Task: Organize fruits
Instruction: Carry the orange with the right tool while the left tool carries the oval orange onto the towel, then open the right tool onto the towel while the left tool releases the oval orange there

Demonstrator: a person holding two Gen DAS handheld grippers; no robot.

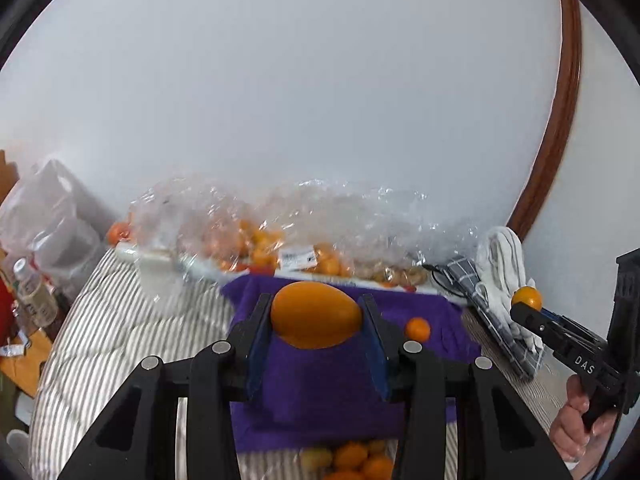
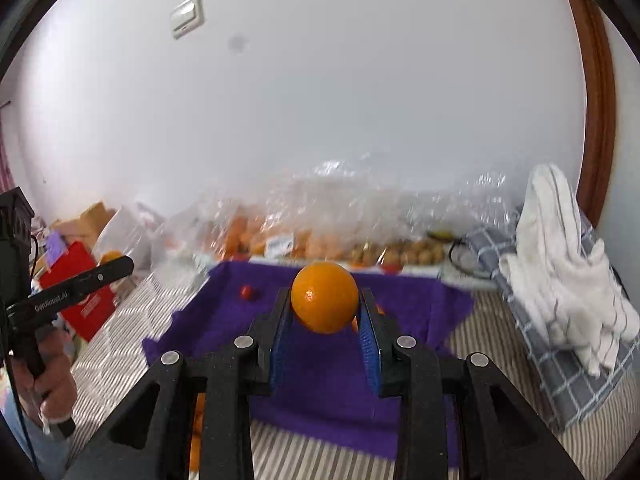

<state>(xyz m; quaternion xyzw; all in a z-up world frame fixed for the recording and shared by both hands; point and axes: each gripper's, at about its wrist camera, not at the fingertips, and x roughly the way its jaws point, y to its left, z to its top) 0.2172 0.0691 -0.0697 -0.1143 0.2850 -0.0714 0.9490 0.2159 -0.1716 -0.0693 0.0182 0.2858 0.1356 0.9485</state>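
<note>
Both grippers loaded: left gripper [image 1: 316, 316] is pinching an oval orange fruit [image 1: 316, 314] crosswise at the fingertips, right gripper [image 2: 325, 300] is pinching a round orange [image 2: 325, 297] the same way, pads on opposite flanks so neither rolls out. Both fruits sit clear above the purple cloth [image 1: 320, 392], touching nothing but the pads, so I'd call this mid-carry, not pick or place. One small orange [image 1: 417, 328] lies loose on the cloth just right of my left fingers; a small red fruit [image 2: 246, 292] sits further left on it. More oranges [image 1: 352, 458] are bunched below the cloth's near edge, likely the sorted group. Clear plastic bags [image 1: 260, 236] of fruit line the wall behind. Everything rests on a striped bed [image 1: 108, 320], with folded towels [image 2: 560, 264] at the right.
</note>
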